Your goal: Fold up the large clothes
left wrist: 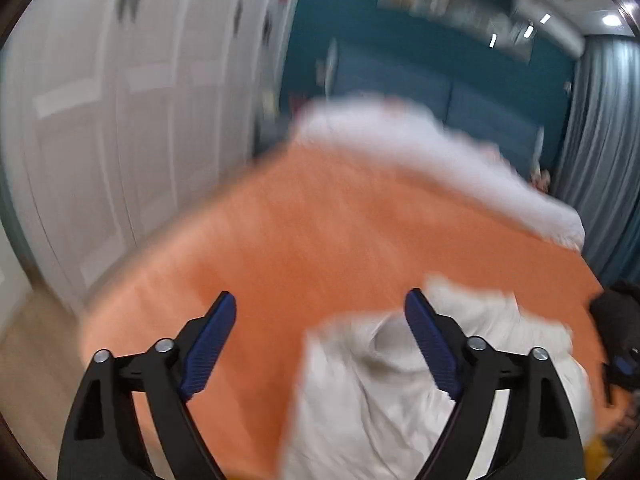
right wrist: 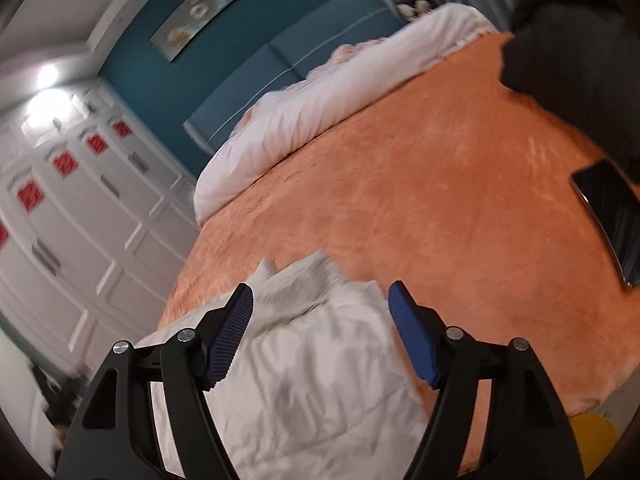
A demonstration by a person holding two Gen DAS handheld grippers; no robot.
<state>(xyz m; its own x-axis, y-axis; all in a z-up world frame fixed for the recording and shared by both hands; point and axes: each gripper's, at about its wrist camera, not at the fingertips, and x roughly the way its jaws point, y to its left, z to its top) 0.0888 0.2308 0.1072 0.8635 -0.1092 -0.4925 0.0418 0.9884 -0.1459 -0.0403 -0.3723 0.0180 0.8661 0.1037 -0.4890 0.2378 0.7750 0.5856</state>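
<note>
Left wrist view, motion-blurred. Left gripper [left wrist: 320,308] is hanging released, jaws standing wide, nothing between the ribbed blue pads [left wrist: 210,344]. Left of the fingers: white panelled wardrobe doors [left wrist: 120,120], pale wood floor [left wrist: 24,344] below them. Beyond the fingertips the fuzzy orange bedspread [left wrist: 320,220] is spreading flat, with a puffy white duvet roll [left wrist: 420,152] lying at its far edge. The crumpled off-white cloth garment [left wrist: 360,400] is lying on the bedspread under and right of the right finger, soft and creased, a folded edge facing the left finger; long axis hard to tell here.

Right wrist view, sharper. Right gripper [right wrist: 320,304] is also released, jaws apart, pads not pressing anything. Left of the fingers are the same wardrobe doors with red square decals. The garment is lying between and below the fingers, wrinkled thin fabric in a roughly rectangular fold, long axis running along the fingers' line, its ragged narrow end pointing away past the fingertips. Right of the fingers: a flat black glossy rectangular phone [right wrist: 608,220] on the bedspread, and a dark blurry mass [right wrist: 580,60] beyond it, unidentifiable.
</note>
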